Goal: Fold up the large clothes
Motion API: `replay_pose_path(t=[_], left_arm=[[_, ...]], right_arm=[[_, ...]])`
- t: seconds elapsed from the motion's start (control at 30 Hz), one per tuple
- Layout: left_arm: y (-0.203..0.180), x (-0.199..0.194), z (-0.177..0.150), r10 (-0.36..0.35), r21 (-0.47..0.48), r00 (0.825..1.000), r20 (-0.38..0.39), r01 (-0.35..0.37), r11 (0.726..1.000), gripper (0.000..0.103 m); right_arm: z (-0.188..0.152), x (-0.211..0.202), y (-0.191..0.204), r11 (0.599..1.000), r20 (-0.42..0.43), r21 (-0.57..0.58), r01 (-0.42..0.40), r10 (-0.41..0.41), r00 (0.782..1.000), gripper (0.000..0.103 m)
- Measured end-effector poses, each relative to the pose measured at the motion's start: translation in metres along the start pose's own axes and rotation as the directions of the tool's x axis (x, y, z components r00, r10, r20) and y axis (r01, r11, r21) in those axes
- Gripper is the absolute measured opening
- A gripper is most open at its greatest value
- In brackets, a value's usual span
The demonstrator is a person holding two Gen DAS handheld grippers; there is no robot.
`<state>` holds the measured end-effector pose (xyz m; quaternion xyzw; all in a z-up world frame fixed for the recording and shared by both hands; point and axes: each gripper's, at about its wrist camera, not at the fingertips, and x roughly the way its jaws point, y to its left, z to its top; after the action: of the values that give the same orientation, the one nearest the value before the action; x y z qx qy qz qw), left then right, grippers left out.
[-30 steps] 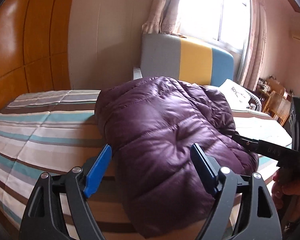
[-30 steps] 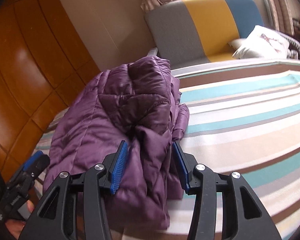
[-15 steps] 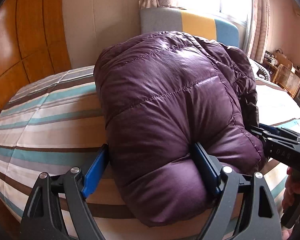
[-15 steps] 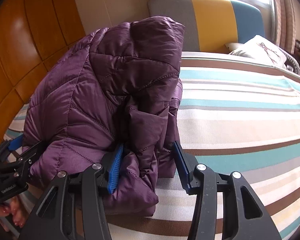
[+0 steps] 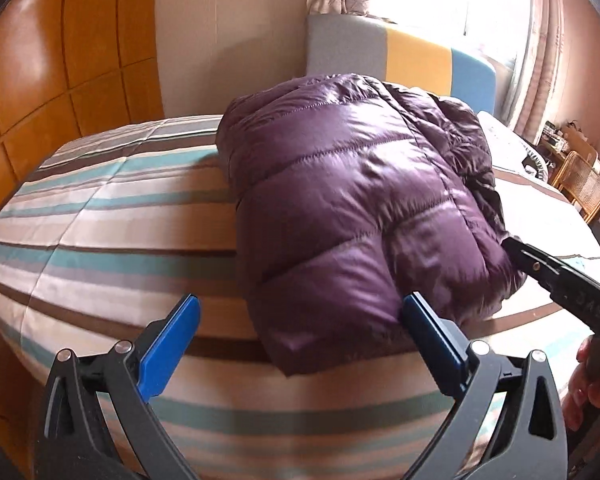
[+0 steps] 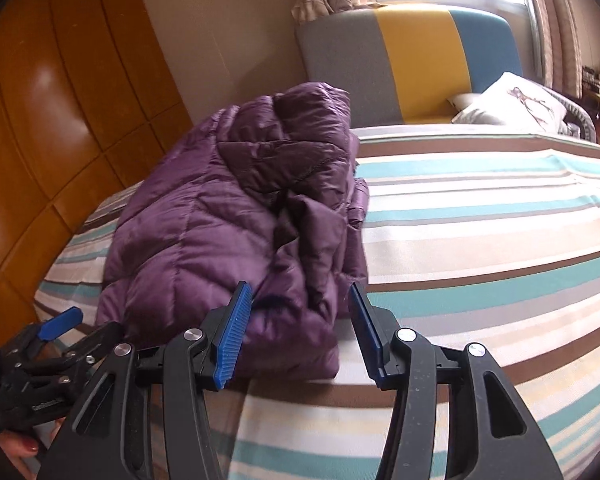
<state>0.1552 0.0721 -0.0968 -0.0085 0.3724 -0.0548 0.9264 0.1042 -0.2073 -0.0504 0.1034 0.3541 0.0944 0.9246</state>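
A purple puffer jacket (image 5: 364, 208) lies folded in a thick bundle on the striped bed (image 5: 100, 216). It also shows in the right wrist view (image 6: 236, 224). My left gripper (image 5: 300, 316) is open, with the bundle's near left corner between its blue pads but not pinched. My right gripper (image 6: 300, 300) is open at the bundle's near right corner, its pads apart on either side of the jacket's edge. The right gripper shows in the left wrist view (image 5: 556, 272), and the left gripper shows in the right wrist view (image 6: 56, 332).
A grey, yellow and blue headboard (image 6: 412, 56) stands at the far end of the bed with a white pillow (image 6: 516, 100) beside it. Wooden wall panels (image 6: 52, 92) run along the left. A wicker chair (image 5: 584, 184) stands at the far right by the curtained window.
Both grippers have pulled back from the jacket and lowered it; the bundle, raised and squeezed half a second ago, now rests lower on the bed. Both sets of jaws now stand open.
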Motion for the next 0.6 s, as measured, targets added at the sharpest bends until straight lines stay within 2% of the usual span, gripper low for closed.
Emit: replay_pose_path(t=[0.03,0.07,0.1,0.27,0.37,0.47,0.5,0.53,0.6], left_arm=[[-0.002,-0.004,-0.003,0.011,0.004,1.0,0.003,-0.011,1.0,0.101],[-0.004,-0.006,-0.006,0.027,0.008,1.0,0.008,-0.027,1.0,0.101],[-0.006,-0.009,-0.007,0.039,0.014,0.999,0.011,-0.039,0.999,0.101],[-0.013,-0.024,-0.019,0.055,0.008,0.998,-0.002,-0.055,0.998,0.101],[-0.01,-0.035,-0.023,0.052,-0.042,0.999,-0.005,-0.052,0.998,0.101],[-0.005,-0.049,-0.023,0.086,-0.076,0.995,0.041,-0.083,0.994,0.101],[-0.005,-0.054,-0.024,0.107,-0.077,0.992,0.06,-0.102,0.992,0.101],[-0.006,-0.058,-0.025,0.124,-0.074,0.99,0.071,-0.119,0.99,0.101],[-0.008,-0.067,-0.027,0.152,-0.059,0.984,0.095,-0.147,0.987,0.101]], right_arm=[[-0.002,-0.003,0.002,1.0,0.003,-0.01,0.003,-0.003,1.0,0.051],[-0.003,-0.006,0.005,1.0,0.01,-0.017,0.003,-0.003,1.0,0.061],[-0.006,-0.011,0.009,1.0,0.018,-0.022,0.001,0.0,1.0,0.066],[-0.018,-0.032,0.025,0.997,0.047,-0.075,-0.006,0.009,0.999,0.068],[-0.024,-0.04,0.028,0.997,0.06,-0.077,0.004,0.001,0.998,0.08],[-0.03,-0.049,0.032,0.996,0.068,-0.093,0.001,0.005,0.998,0.081],[-0.031,-0.051,0.032,0.995,0.067,-0.097,0.0,0.007,0.998,0.084],[-0.032,-0.053,0.032,0.995,0.069,-0.097,-0.001,0.008,0.998,0.091],[-0.035,-0.059,0.034,0.996,0.081,-0.092,0.005,0.003,0.997,0.094]])
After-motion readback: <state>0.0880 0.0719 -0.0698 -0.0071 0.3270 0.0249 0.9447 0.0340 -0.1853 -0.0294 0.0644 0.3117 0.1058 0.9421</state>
